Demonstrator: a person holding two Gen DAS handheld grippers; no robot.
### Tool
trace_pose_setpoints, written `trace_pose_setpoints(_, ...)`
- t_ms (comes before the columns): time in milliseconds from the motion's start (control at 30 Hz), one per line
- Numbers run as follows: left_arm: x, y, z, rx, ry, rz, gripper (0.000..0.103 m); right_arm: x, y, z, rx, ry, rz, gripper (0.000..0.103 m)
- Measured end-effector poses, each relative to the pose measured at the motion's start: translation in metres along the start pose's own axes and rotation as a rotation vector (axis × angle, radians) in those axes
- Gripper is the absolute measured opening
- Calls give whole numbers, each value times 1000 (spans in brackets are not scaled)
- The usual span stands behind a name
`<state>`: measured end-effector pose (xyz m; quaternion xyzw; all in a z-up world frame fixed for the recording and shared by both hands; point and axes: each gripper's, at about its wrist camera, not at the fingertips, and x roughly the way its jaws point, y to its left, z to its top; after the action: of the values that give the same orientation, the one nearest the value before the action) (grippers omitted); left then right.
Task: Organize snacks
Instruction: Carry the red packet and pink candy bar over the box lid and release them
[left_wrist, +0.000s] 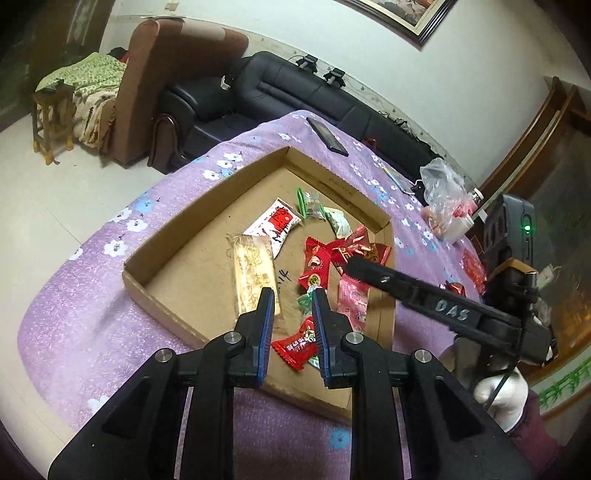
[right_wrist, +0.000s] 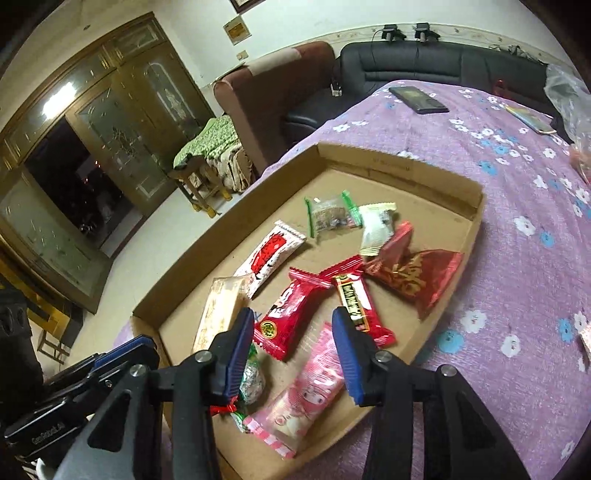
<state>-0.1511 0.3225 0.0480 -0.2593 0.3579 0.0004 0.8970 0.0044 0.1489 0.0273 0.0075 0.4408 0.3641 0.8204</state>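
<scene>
Snacks (right_wrist: 295, 317) inside cardboard tray (right_wrist: 402, 162), both grippers (left_wrist: 292, 314) (right_wrist: 291, 332) parted above

Home living room: black leather sofa (left_wrist: 280, 96), brown armchair (left_wrist: 155, 74), framed picture (left_wrist: 402, 14) on wall, glazed wooden cabinet (right_wrist: 110, 110) (dark interior), table under purple floral cloth (right_wrist: 517, 206).
</scene>
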Motion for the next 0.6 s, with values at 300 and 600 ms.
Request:
trace_pose_setpoints(300,-1,-24,-6,64,12,16,19,-64,-51,-14,81,-111,-64,47)
trace_pose_setpoints(600,-9,-84,-22,298,-62,218,19,-153,-138,-37,179,-187,-218,47)
